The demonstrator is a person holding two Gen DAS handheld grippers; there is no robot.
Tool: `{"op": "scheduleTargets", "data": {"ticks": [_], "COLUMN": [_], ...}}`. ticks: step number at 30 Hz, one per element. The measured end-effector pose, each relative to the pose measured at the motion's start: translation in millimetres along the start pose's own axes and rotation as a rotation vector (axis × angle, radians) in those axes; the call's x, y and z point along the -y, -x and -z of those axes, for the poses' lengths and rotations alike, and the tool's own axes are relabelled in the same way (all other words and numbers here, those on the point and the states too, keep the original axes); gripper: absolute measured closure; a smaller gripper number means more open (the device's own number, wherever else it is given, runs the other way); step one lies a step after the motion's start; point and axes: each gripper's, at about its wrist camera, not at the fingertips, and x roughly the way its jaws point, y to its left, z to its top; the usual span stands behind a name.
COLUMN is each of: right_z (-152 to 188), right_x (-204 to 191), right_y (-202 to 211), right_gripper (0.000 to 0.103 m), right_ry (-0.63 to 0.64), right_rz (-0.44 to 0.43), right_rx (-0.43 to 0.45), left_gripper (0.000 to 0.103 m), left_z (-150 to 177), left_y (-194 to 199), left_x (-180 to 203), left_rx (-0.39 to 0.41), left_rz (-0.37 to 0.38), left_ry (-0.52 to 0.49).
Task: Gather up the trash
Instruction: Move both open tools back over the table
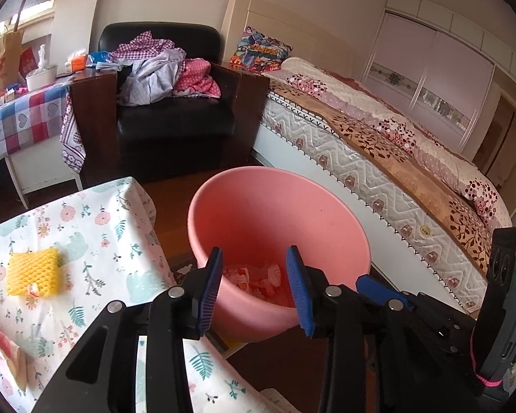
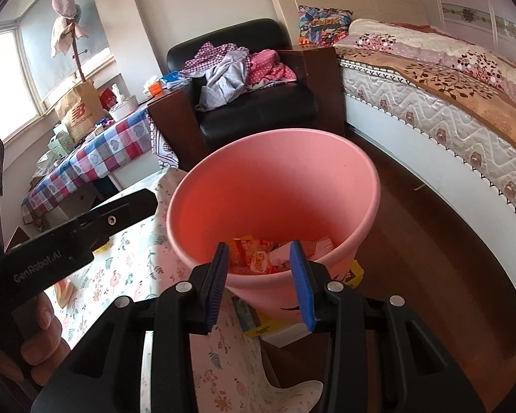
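A pink bin (image 1: 265,213) (image 2: 275,179) stands tilted beside the floral-cloth table (image 1: 96,227), with red and white wrappers (image 1: 254,275) (image 2: 258,258) lying in its bottom. My left gripper (image 1: 254,251) hovers open over the bin's near rim, nothing between its blue pads. Over that rim from the right, my right gripper (image 2: 259,246) also has its jaws apart with nothing pinched; its blue fingertip (image 1: 369,284) shows beside the bin's wall. A yellow foam net (image 1: 32,272) lies on the table at the left. A pink-and-brown wrapper (image 1: 3,354) lies at the table's near left edge.
A black armchair (image 1: 175,117) piled with clothes stands behind the bin. A bed (image 1: 378,158) runs along the right. A checked-cloth table (image 1: 24,120) with bags and boxes is at the far left. Yellow packets and a white box (image 2: 275,327) lie under the bin on the wooden floor.
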Motion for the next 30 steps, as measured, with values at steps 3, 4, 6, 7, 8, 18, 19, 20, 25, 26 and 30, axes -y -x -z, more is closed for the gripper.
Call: {"op": "scheduleTargets", "data": {"ticks": [3,4,6,7,8,18,19,20,25,26,30], "right_z": [2.1,2.9,4.2,5.5,6.5,17.5,19.0,20.3,29.3,30.6,37.2], "right_x": [-5.9,-8.0,-11.9,-14.6,-17.2,-48.8,-53.6,-56.7,-77.4,-80.3,-94.3], "right_y": [4.2,5.6,8.3,10.1,11.2,18.4,18.4,18.4,18.3,18.4,18.4], "right_gripper": [0.066,0.066,0.065,0.065,0.065,0.065,0.065,0.065,0.065,0.065,0.065], "right_ry": [0.013,0.016,0.023,0.028,0.032,0.088,0.096,0.102,0.141,0.146,0.168], "right_rz": [-0.01,-0.014,-0.023,-0.029,-0.032,-0.101,-0.108,-0.114,-0.153,-0.158,-0.186], "right_rx": [0.0,-0.002,-0.004,-0.005,-0.007,-0.027,-0.03,-0.033,-0.053,-0.056,-0.074], "left_gripper": [0.066,0.066,0.066,0.066,0.066,0.057,0.057,0.057,0.057,0.057,0.057], "left_z": [1.9,3.3,6.0,8.0,10.0,36.6,40.9,44.2,60.5,63.5,78.9], "left_y": [10.2,14.8,20.8,24.8,28.1,73.9,80.1,84.6,109.7,114.0,135.0], "left_x": [-1.9,-3.2,-4.7,-5.8,-6.6,-25.9,-29.3,-32.0,-50.1,-53.3,-71.1], "left_rx": [0.008,0.009,0.011,0.013,0.013,0.022,0.023,0.024,0.027,0.026,0.025], "left_rz": [-0.01,-0.014,-0.023,-0.031,-0.039,-0.094,-0.1,-0.106,-0.139,-0.144,-0.178], "left_ry": [0.004,0.006,0.005,0.002,-0.002,-0.015,-0.016,-0.017,0.0,0.003,0.011]}}
